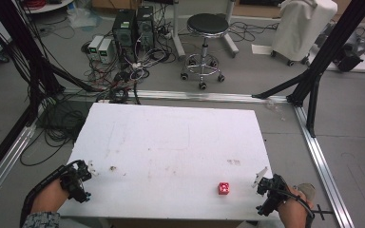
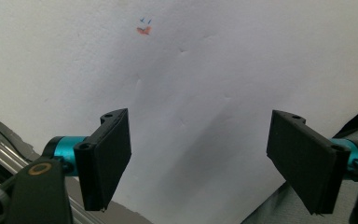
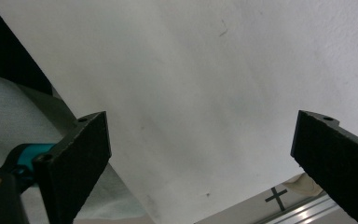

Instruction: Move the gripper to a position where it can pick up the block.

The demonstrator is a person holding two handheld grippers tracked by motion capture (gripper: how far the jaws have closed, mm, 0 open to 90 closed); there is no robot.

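Note:
A small red cube (image 1: 224,188) lies on the white table (image 1: 171,142) near its front edge, right of centre. My left gripper (image 1: 86,175) hovers over the table's front left corner, its jaws wide apart with nothing between them; in the left gripper view the left gripper (image 2: 198,158) faces bare white tabletop with a small red and blue mark (image 2: 144,29). My right gripper (image 1: 261,183) is at the front right corner, to the right of the cube, also open and holding nothing; the right gripper (image 3: 200,163) looks onto bare table surface.
Beyond the table stand a black stool (image 1: 206,28), computer towers (image 1: 133,28) with tangled cables, and a white-draped cart (image 1: 302,28). Black frame struts (image 1: 313,80) and aluminium floor rails (image 1: 323,161) border the table on both sides.

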